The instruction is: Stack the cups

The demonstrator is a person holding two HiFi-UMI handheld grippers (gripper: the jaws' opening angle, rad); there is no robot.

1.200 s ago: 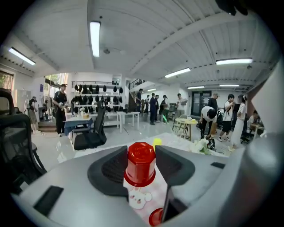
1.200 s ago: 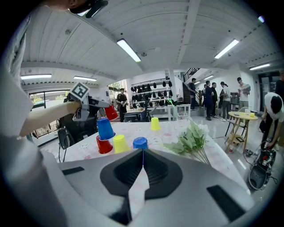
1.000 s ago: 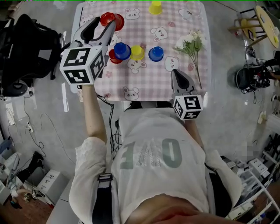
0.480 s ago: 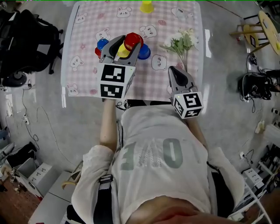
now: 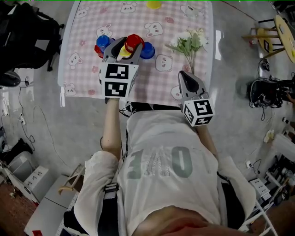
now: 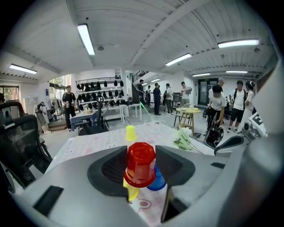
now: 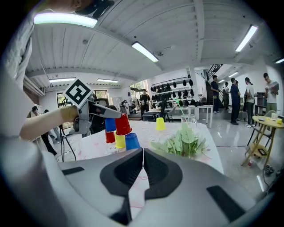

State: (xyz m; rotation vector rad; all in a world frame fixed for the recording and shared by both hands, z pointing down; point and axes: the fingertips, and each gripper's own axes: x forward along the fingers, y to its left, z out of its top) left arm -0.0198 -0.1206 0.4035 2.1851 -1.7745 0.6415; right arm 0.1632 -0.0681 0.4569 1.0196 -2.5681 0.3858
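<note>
My left gripper (image 5: 124, 46) is shut on an upside-down red cup (image 5: 134, 42) and holds it just above a yellow cup (image 5: 122, 52) on the pink checked table (image 5: 83, 69). In the left gripper view the red cup (image 6: 141, 163) sits between the pads, with the yellow cup (image 6: 128, 190) and a blue cup (image 6: 156, 179) below it. That blue cup (image 5: 147, 50) stands to the right. Left of them, another blue cup (image 5: 103, 41) rests on a red cup (image 5: 97, 50). My right gripper (image 5: 188, 79) is shut and empty near the table's front edge.
A lone yellow cup (image 5: 153, 4) stands at the table's far edge. A bunch of white flowers (image 5: 186, 42) lies to the right of the cups, with a clear glass (image 7: 188, 119) behind it. A black chair (image 5: 23, 37) stands left of the table.
My left gripper has carried the red cup from the far left of the table rightward to above the yellow cup. The right gripper has stayed put, shut.
</note>
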